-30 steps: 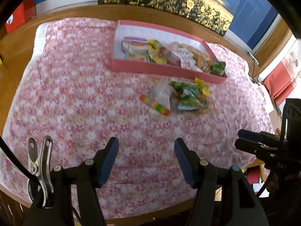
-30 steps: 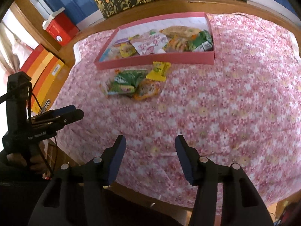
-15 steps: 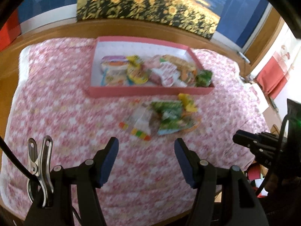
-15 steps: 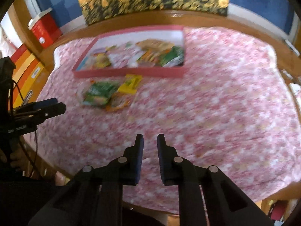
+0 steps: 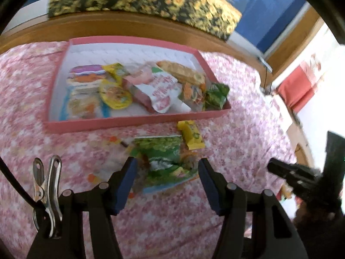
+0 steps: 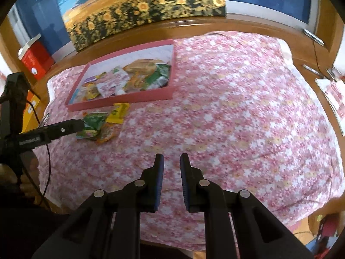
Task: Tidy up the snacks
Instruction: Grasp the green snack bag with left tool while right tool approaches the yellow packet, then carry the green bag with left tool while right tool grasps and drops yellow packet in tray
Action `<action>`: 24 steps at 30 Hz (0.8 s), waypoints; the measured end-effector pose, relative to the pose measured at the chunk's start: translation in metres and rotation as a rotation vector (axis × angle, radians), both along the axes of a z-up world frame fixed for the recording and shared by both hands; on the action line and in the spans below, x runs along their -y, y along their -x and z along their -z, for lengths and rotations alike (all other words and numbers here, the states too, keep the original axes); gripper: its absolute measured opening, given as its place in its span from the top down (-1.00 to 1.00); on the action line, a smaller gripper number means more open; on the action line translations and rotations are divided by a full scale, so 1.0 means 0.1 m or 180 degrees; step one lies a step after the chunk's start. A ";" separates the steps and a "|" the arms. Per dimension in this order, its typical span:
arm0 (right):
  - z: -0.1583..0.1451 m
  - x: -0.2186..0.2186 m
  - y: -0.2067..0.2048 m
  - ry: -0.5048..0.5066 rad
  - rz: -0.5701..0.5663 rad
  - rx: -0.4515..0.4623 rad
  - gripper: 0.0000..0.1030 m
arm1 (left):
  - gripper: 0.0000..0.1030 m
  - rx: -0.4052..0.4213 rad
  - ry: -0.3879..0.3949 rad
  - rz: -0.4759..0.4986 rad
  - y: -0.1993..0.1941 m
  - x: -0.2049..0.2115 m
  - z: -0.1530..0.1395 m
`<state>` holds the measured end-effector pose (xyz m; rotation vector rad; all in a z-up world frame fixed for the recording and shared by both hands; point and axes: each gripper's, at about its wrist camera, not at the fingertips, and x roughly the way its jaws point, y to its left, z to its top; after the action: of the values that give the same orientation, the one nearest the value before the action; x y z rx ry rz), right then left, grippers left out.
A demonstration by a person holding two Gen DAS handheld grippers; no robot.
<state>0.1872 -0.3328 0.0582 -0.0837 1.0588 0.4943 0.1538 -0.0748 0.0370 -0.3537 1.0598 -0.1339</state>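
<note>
Left wrist view, nearest first: the left gripper point(image 5: 166, 172) hangs with its jaws spread wide and empty over the flowered tablecloth point(image 5: 248, 112). A green packet point(image 5: 163, 157) lies on the cloth directly between and just beyond the fingertips, on top of a small loose pile; whether the pads touch it I cannot tell. Just past it sits a yellow packet point(image 5: 190, 135), near the front edge of the pink tray point(image 5: 133, 124). Farther on, the tray already carries most of the snacks, so the job looks mostly done, with this pile left. Off toward the table's right side, the right gripper point(image 6: 172, 168) has its jaws nearly pressed together, pinching nothing, well apart from the pile.
</note>
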 end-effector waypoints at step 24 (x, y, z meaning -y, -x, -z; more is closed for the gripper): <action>0.12 -0.12 -0.24 -0.0283 -0.0294 -0.0143 0.67 | 0.55 0.0350 -0.0092 -0.0266 0.26 -0.15 -0.34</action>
<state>0.2112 -0.3206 0.0460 -0.0431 1.0788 0.6287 0.1278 -0.0602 0.0705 -0.3599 0.9361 -0.0625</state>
